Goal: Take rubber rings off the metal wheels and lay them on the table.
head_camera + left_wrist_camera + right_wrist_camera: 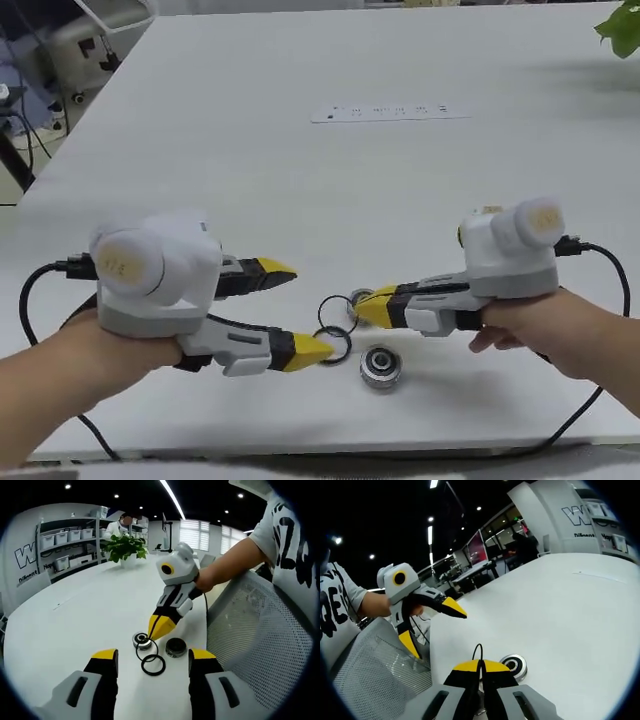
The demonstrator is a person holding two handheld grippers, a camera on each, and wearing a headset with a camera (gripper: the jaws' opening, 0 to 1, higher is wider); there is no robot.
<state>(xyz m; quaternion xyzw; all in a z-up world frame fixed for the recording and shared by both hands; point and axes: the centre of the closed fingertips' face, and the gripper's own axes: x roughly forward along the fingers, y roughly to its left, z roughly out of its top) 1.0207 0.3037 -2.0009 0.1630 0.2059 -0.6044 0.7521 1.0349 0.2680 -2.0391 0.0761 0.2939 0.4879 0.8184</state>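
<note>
Near on the desk [250,170], our right tool [366,308] clamps a seemingly light, floppy rubber ring [321,312] by its band; left tool [312,310] gapes empty.

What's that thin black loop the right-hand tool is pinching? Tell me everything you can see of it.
It is a thin black rubber ring, smooth and matte by its look, whole and roughly round. The right gripper has its yellow-tipped jaws shut on one edge, so most of the loop sticks out past the tips. It sits just over the white table, next to a metal wheel; whether it touches either cannot be told.
</note>
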